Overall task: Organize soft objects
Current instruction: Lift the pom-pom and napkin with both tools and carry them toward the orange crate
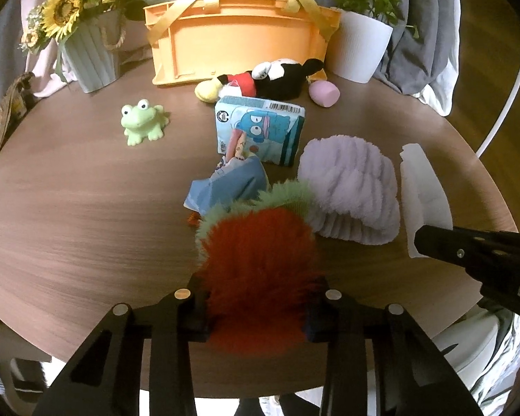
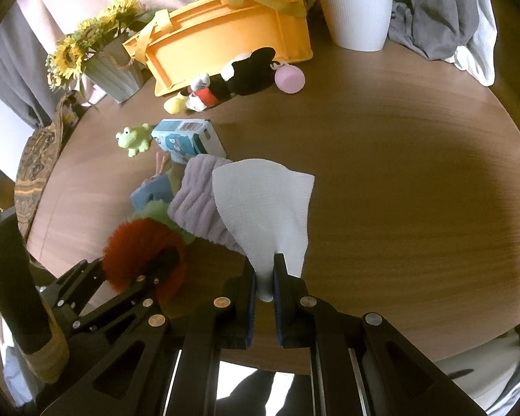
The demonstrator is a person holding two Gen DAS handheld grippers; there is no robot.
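Sorting has barely begun, we judge: the orange basket [image 1: 239, 41] lies tipped on its side at the far edge of the table [image 1: 86, 215], nothing inside that we can see. A mouse plush [image 1: 277, 76], pink ball [image 1: 324, 93], frog [image 1: 143, 122], tissue pack [image 1: 260, 131] and lilac towel [image 1: 350, 187] sit loose on the wood. We see the left gripper [image 1: 260, 308] clamped on a red-and-green fuzzy toy [image 1: 260, 253], which fills the space between its fingers. Beside it, the right gripper [image 2: 264, 291] pinches the low corner of a white cloth [image 2: 263, 204], jaws narrow, the cloth fanning out ahead over the towel's edge. Both loads are well apart from the basket.
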